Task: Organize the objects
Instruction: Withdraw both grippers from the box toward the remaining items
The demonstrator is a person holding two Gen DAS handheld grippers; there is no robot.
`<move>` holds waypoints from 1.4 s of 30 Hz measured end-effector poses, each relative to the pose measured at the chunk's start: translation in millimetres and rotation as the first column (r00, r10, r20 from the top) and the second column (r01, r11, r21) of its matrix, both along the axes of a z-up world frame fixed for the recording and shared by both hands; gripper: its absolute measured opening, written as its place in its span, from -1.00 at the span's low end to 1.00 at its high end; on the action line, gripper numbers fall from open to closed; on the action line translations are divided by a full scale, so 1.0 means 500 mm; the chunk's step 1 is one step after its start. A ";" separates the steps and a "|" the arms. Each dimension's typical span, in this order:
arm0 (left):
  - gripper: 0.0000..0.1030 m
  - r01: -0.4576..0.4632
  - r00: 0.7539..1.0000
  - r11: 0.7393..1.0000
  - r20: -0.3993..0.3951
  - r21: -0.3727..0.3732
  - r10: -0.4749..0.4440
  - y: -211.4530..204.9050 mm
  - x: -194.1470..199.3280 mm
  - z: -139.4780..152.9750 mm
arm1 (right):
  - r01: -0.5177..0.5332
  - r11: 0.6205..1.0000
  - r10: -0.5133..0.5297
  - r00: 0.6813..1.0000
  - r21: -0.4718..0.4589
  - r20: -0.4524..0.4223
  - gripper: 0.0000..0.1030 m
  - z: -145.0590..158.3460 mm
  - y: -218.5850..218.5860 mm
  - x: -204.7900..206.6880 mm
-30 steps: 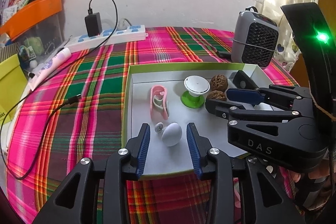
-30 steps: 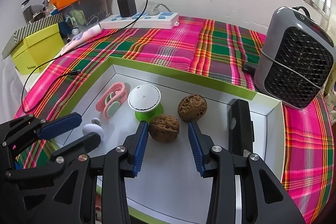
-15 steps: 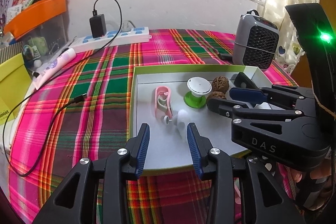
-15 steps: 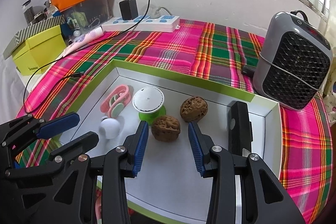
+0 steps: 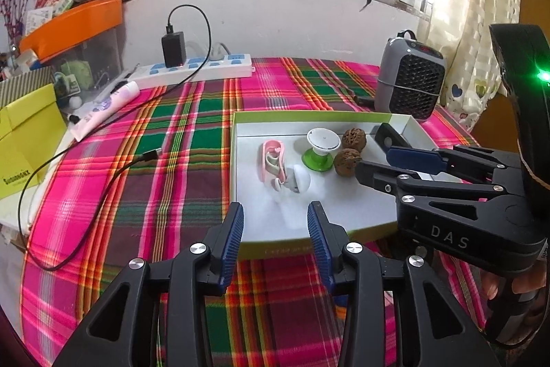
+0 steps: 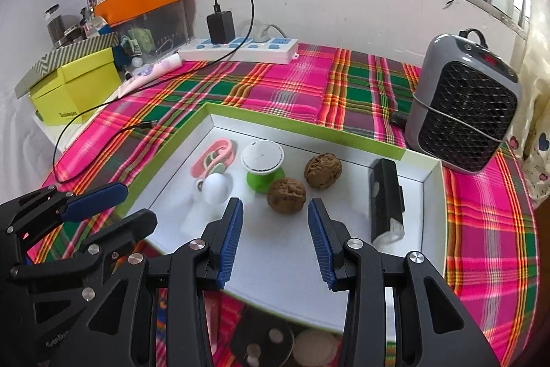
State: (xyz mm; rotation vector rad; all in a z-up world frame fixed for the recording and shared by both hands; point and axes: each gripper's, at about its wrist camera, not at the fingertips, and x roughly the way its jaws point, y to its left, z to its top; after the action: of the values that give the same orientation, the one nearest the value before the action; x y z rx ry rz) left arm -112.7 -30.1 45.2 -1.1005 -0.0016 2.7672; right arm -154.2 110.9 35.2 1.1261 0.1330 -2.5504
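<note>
Both tools hung over the near edge of the shallow green-rimmed tray [image 5: 237,160] on the plaid-covered tabletop [image 5: 165,143]. The left hand-held gripper [image 5: 275,222] was released, its blue pads spread with nothing between them, just short of the tray's near rim. The right hand-held gripper [image 6: 274,219] was likewise spread and empty, lined up on the nearer walnut [image 6: 286,195].

Every loose item lay inside the tray: a small white egg-shaped object [image 5: 298,179] touching or just beside the pink clip-like object [image 5: 273,159], a white-topped green stand [image 5: 319,148], the nearer walnut just beside it, a second walnut [image 6: 322,170] a little farther back, and a black bar-shaped device [image 6: 385,198] along the right wall.

By the look of it, the placing step was finished for the egg-shaped object and the sorting was near its end, or a fresh pick was in hand. If the walnut was next, the right tool would need to advance low, straddle it squarely, and close gently, since a round shell could roll out sideways.
</note>
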 end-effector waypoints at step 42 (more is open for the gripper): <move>-0.24 0.122 0.985 0.989 0.113 0.089 -0.131 0.047 0.084 -0.066 | 0.122 0.989 -0.125 0.991 -0.082 -0.036 -0.20 -0.007 0.142 0.183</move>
State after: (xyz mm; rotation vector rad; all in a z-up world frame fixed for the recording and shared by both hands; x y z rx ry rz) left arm -70.7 -6.8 12.2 -1.1975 -0.0572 2.5631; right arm -63.0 181.8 31.6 1.0837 -0.0286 -2.6628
